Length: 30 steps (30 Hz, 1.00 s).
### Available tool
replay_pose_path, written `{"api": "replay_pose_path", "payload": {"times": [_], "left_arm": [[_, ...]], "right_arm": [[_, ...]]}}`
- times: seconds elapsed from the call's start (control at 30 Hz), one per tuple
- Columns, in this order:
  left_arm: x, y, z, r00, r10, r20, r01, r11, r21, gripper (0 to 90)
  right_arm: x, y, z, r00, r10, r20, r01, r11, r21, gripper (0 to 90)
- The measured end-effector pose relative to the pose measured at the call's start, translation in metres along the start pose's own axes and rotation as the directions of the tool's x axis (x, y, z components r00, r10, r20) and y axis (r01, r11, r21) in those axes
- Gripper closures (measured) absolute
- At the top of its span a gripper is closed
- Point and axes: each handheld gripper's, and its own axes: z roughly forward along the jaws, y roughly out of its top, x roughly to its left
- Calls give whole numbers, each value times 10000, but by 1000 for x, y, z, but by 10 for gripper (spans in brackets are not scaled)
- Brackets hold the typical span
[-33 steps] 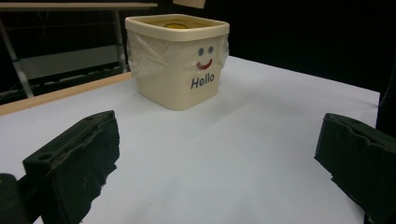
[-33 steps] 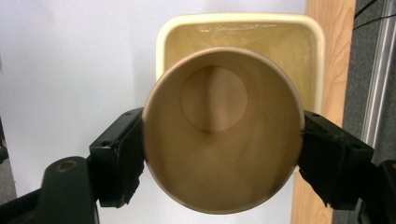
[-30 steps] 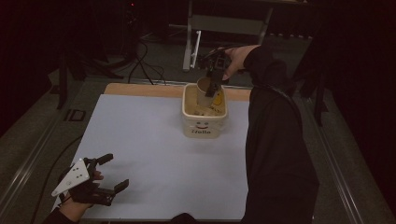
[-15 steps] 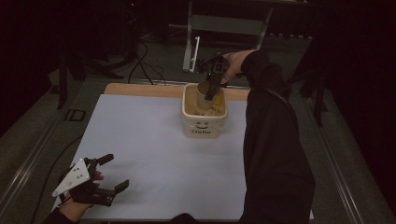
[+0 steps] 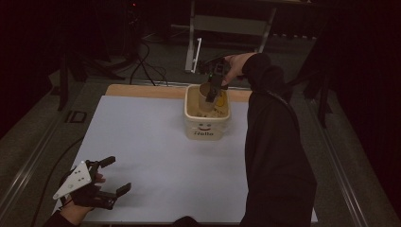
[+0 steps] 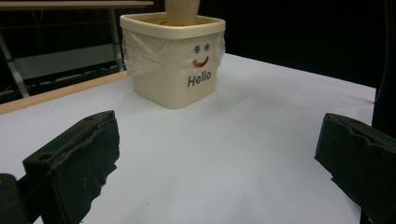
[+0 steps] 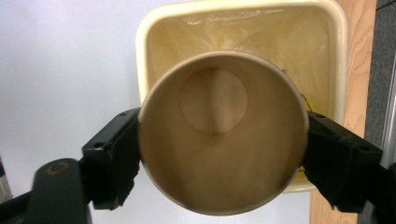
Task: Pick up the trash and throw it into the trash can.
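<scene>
A brown paper cup (image 7: 219, 140) sits between the jaws of my right gripper (image 7: 222, 154), its open mouth towards the camera. The jaws have just been opening, and both pads still lie against the cup's sides. The cup hangs over a cream bin (image 7: 140, 56) with a clear liner and a "Hello" face (image 6: 198, 77). From above, the right gripper (image 5: 213, 90) holds the cup (image 5: 205, 92) partly inside the bin (image 5: 189, 101). My left gripper (image 5: 118, 175) rests open at the table's near left corner with nothing between its jaws (image 6: 217, 154).
A white sheet (image 5: 156, 156) covers the table, with a strip of wood (image 5: 142, 91) showing along its far edge. The person's dark sleeve (image 5: 276, 156) stretches along the right side. Metal stand legs and cables (image 5: 194, 52) lie on the floor beyond the table.
The right gripper's jaws stand wider around the cup, and the hand has shifted slightly over the bin. The left gripper has stayed put.
</scene>
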Motion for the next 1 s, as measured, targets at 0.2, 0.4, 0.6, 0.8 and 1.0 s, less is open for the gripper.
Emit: {"api": "replay_pose_path", "payload": {"times": [0.2, 0.4, 0.6, 0.8, 1.0], "left_arm": [[-1, 0, -1, 10000, 27, 79, -26, 10000, -88, 6], [-2, 0, -1, 9999, 77, 121, -75, 9999, -140, 6], [-3, 1, 0, 9998, 128, 167, -127, 9999, -105, 6], [-3, 1, 0, 9996, 158, 236, -155, 9998, -131, 6], [-5, 2, 0, 9993, 206, 326, -201, 9997, -147, 6]], "right_arm": [[-2, 0, -8, 9993, 363, 35, -362, 9993, -41, 142], [-1, 3, -11, 9984, 555, -43, -555, 9985, -14, 128], [7, 6, -18, 9993, 340, 154, -340, 9994, 20, 127], [15, 4, -26, 9987, 383, 333, -381, 9992, -83, 128], [23, -2, -32, 9965, 597, 587, -596, 9982, -27, 128]]}}
